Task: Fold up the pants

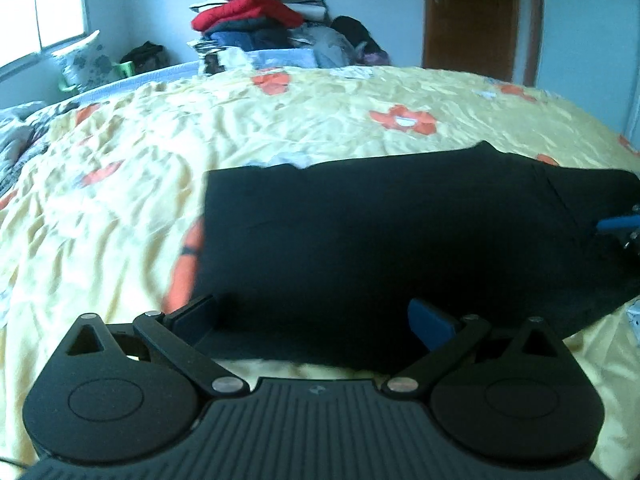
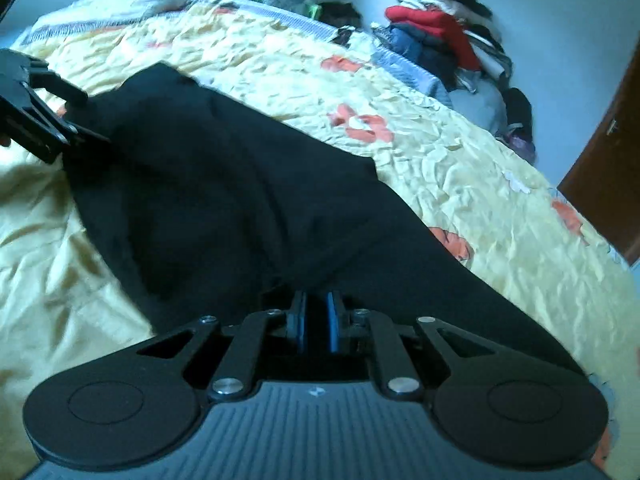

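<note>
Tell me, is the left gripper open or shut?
Open: the left gripper has its two fingers spread wide over the black pants, with nothing between them.

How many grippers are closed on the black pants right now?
1. The right gripper is clamped on the black pants at their near end. The left gripper is open, straddling the pants' near edge.

We see a yellow flowered bedspread [image 1: 320, 120] near us, a clothes pile [image 1: 256, 20] at its far edge, a brown door [image 1: 472, 16] far right.
</note>
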The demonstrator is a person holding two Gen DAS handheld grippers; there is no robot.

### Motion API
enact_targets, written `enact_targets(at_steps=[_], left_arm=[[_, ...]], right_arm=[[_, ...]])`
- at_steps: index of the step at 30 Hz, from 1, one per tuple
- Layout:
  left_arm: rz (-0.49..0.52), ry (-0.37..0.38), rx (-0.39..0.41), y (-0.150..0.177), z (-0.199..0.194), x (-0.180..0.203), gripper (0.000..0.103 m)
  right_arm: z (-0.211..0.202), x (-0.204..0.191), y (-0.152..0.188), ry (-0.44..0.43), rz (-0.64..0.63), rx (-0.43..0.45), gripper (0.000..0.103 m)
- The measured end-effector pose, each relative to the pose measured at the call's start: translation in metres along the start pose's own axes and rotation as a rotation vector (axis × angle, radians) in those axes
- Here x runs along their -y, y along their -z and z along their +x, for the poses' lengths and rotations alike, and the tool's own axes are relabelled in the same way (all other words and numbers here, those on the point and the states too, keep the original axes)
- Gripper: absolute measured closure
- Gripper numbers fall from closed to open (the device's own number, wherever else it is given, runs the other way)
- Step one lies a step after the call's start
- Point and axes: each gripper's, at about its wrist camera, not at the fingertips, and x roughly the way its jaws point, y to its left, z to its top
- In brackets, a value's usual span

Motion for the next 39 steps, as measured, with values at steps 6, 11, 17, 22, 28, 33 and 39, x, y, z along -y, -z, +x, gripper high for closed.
enact_targets(at_steps=[6,11,17,22,28,33,39], left_arm=[[-0.086,-0.070,0.051,0.000,-0.014,-0.031,0.000],[-0.143,-0.140,0.079,0.005,-0.028,-0.063,0.000],[-0.252,-0.228,0.082,0.012,-0.036,-0.099,0.000],[-0.289,-0.271,0.093,0.022,-0.050,-0.118,0.000],[-0.349,-0.213,0.083,0.027,-0.052,-0.130,0.000],[-0.484,-0.015,0.048,0.028,-0.041,-0.134,0.001],[-0.721,0.258,-0.015,0.030,-0.015,-0.135,0.001]], right_arm=[[0.017,-0.007,-0.014,-0.049,0.051,-0.005,0.084],[0.008,-0.033,-0.025,-0.016,-0.055,0.020,0.079],[-0.009,-0.104,-0.067,-0.153,-0.197,0.229,0.079],[0.021,-0.172,-0.088,-0.232,-0.374,0.258,0.079],[0.054,-0.229,-0.084,-0.084,-0.606,0.258,0.046],[0.065,-0.244,-0.080,0.032,-0.716,0.324,0.040],[0.085,-0.251,-0.082,0.068,-0.773,0.320,0.083]])
